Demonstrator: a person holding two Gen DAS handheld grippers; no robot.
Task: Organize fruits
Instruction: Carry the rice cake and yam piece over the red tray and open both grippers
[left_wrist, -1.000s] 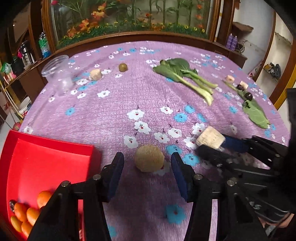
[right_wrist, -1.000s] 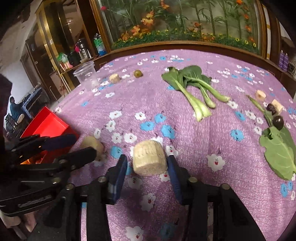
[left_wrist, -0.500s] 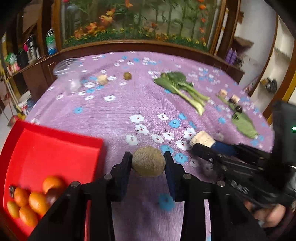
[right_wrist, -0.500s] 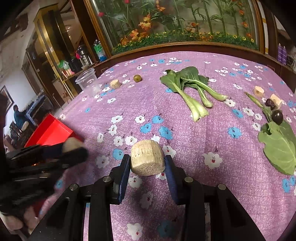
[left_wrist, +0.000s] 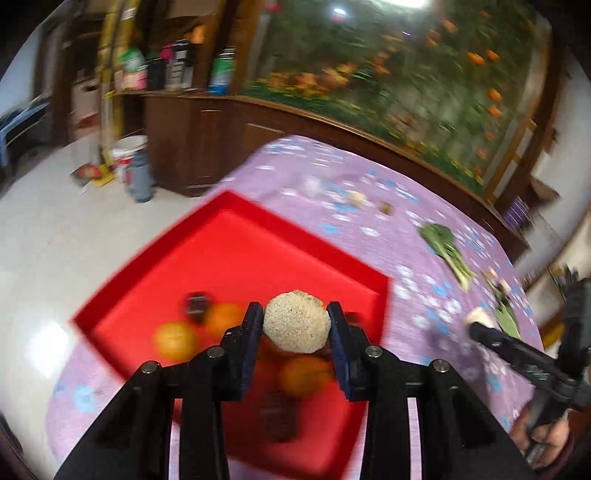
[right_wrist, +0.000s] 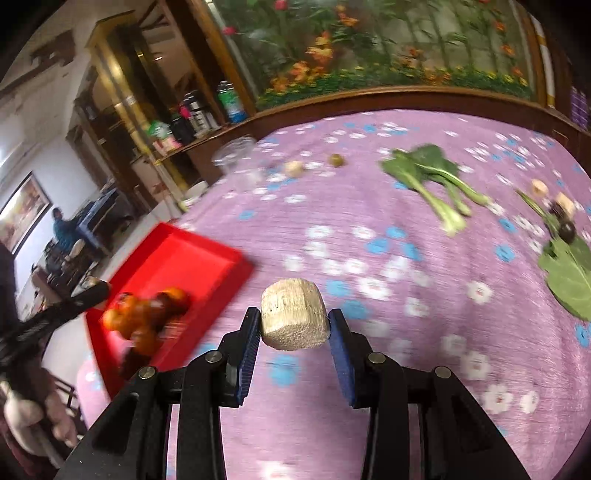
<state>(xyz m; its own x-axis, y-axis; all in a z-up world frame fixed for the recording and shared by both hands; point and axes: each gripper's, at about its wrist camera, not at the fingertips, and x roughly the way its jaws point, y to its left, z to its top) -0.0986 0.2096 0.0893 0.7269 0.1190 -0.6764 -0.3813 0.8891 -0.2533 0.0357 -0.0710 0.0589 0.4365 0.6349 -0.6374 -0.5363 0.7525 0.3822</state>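
Observation:
A round, rough tan fruit (left_wrist: 297, 326) is clamped between the blue pads of my left gripper (left_wrist: 295, 321), which is shut on it. It hangs above the red tray (left_wrist: 229, 236), over several oranges (left_wrist: 175, 339) and dark fruits lying inside. My right gripper (right_wrist: 293, 319) is shut on a pale tan cylindrical piece (right_wrist: 293, 314), held above the purple flowered cloth just right of the red tray (right_wrist: 192, 258). In the left wrist view the right gripper (left_wrist: 476, 325) shows at the right edge. The left gripper's tip (right_wrist: 92, 288) shows at the left of the right wrist view.
Bok choy (right_wrist: 432, 181), a big green leaf (right_wrist: 569, 273) with dark fruits (right_wrist: 567, 229), a small green fruit (right_wrist: 336, 160), a tan piece (right_wrist: 294, 168) and a clear plastic cup (right_wrist: 236, 162) lie farther back. The tray sits at the table's left edge, with floor beyond.
My left gripper shut on the round tan fruit, lifted it and swung left to above the red tray. The right gripper rose slightly with its cylinder and shifted toward the tray.

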